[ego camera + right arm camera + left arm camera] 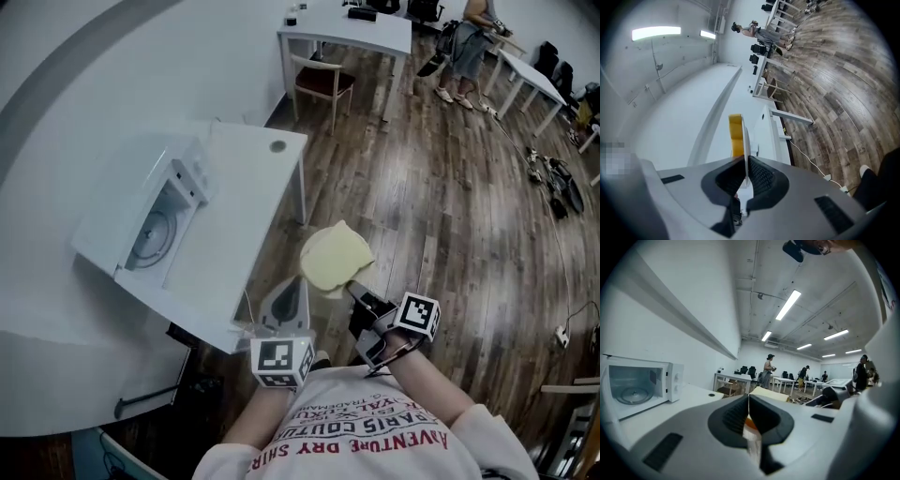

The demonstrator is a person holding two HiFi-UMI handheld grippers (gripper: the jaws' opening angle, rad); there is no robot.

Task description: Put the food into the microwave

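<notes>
Your right gripper [352,287] sits just ahead of your chest, its jaws pinched on the rim of the plate [746,140], with the yellow food [335,256] lying on it. Your left gripper [296,281] is beside it with its jaws pressed together, and I can make out nothing caught between them. Its tip is just beside the plate's rim, but I cannot tell whether it touches.

The plate hangs over the wooden floor [441,216], off the long free edge of the white table [253,187] and towards its near corner. The microwave [155,220] stands along the table's wall-side edge. Its door looks open, with the glass turntable [150,234] showing.

A plate held by one edge will want to droop, I judge, so hold the rim level and the grip firm. Carry it over the table edge square to the opening and low enough to clear its top. Set it flat on the middle of the turntable before you ease the jaws apart. Watch that the food does not slide towards the far rim, and hold your left gripper away from the door.
</notes>
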